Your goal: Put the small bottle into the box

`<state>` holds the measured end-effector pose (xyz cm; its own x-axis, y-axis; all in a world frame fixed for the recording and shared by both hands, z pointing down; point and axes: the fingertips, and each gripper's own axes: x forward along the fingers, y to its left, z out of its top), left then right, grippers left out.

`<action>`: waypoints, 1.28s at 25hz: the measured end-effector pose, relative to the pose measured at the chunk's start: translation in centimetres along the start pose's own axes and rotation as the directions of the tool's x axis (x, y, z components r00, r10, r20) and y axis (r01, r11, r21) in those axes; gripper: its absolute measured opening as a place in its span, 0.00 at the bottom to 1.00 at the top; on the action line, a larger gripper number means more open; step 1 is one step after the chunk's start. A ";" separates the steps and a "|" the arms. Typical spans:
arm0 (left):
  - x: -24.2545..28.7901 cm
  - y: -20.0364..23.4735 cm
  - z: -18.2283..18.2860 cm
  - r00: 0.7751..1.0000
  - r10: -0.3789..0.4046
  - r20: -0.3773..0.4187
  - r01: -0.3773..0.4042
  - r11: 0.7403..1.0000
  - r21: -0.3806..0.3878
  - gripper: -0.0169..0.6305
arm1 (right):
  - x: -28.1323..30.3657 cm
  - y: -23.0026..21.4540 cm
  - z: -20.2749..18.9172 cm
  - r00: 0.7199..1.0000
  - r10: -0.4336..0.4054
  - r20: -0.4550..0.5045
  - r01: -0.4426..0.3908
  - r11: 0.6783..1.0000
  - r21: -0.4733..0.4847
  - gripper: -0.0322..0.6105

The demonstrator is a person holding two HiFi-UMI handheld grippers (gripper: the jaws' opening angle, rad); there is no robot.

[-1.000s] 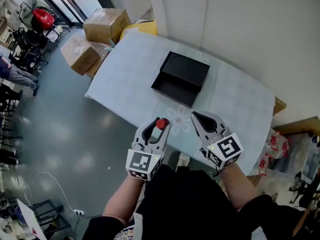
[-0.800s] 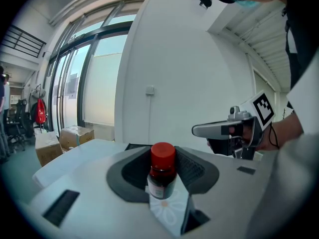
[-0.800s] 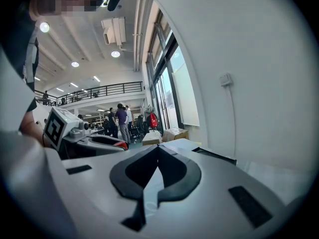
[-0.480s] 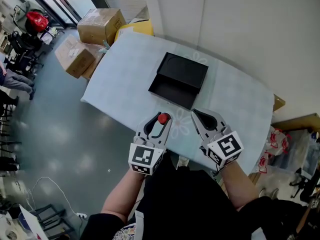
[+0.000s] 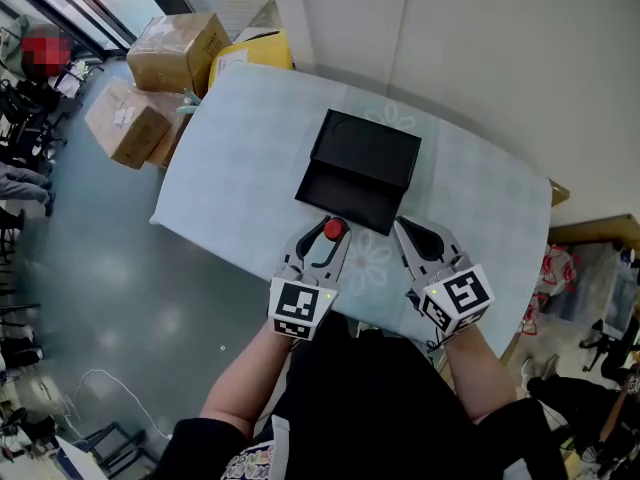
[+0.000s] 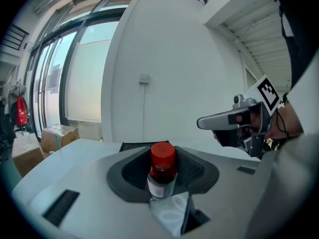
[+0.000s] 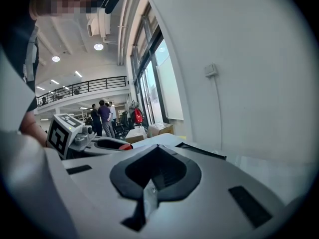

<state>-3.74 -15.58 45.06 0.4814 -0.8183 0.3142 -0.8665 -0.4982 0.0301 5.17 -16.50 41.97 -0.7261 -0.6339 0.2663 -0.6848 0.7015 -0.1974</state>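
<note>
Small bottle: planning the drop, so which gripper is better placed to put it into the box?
Left. The left gripper is shut on the bottle, close to the box; the right gripper is shut and empty.

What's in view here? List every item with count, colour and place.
table: one, pale blue flowered cloth, beside white wall
box: one, black, open, mid-table
small bottle: one, red-capped, just short of the box
cardboard boxes: at least two, brown, floor past table's left end
yellow object: one, beside those boxes
people: several, far across the hall
left tool: one, grey, shut on the bottle
right tool: one, grey, shut, empty
</note>
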 end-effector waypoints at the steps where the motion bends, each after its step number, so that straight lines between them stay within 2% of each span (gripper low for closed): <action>1: 0.6 0.5 -0.1 1.000 -0.006 -0.003 0.006 1.000 0.000 0.26 | 0.6 -0.4 -0.1 1.000 -0.007 -0.004 0.007 1.000 0.008 0.06; 9: 5.5 3.9 -2.7 0.998 -0.042 -0.052 0.042 0.999 -0.004 0.26 | 4.2 -2.5 -1.6 0.997 -0.051 -0.049 0.054 0.996 0.064 0.06; 17: 9.3 6.4 -5.5 0.994 -0.042 -0.101 0.042 0.999 -0.007 0.26 | 6.9 -4.0 -3.2 0.994 -0.070 -0.087 0.079 0.991 0.108 0.06; 32: 12.4 7.5 -8.9 0.985 -0.034 -0.171 0.035 0.999 0.002 0.26 | 8.0 -4.4 -5.5 0.989 -0.075 -0.127 0.094 0.985 0.148 0.06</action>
<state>-5.50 -26.89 57.62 0.4807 -0.7398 0.4708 -0.8491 -0.5269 0.0389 2.73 -22.85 50.11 -0.6590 -0.6383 0.3979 -0.7513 0.5832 -0.3087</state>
